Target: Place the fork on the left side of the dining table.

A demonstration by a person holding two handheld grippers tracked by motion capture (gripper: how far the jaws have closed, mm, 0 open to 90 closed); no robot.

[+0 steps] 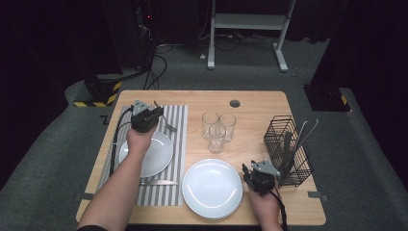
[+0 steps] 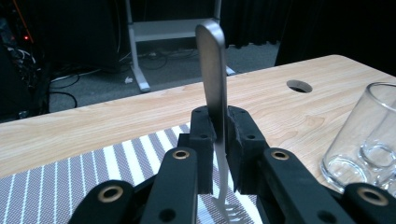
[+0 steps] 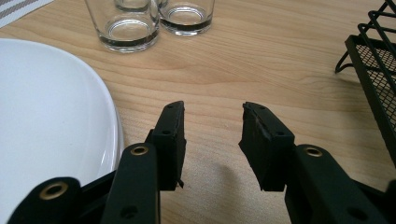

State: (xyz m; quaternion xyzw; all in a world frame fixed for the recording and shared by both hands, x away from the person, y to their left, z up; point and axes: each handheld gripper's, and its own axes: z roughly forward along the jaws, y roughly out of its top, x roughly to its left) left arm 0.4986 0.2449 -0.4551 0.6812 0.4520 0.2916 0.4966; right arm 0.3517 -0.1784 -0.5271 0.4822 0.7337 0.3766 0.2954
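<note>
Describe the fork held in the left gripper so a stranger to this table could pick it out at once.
Start at the striped placemat on the table's left half, where a white plate lies. Above that plate's far edge, the left gripper pinches the fork by its neck. Unlike the knife lying flat on the mat and the cutlery standing in the black wire basket, it hangs tines down.

Fork (image 2: 215,84) tines cut off by bottom edge, partly behind tool

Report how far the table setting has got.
Done: a plate and knife lie on the striped mat. In hand: the left gripper clamps a fork above the mat. Left: likely laying the fork down; the right gripper is open, holding nothing.
</note>
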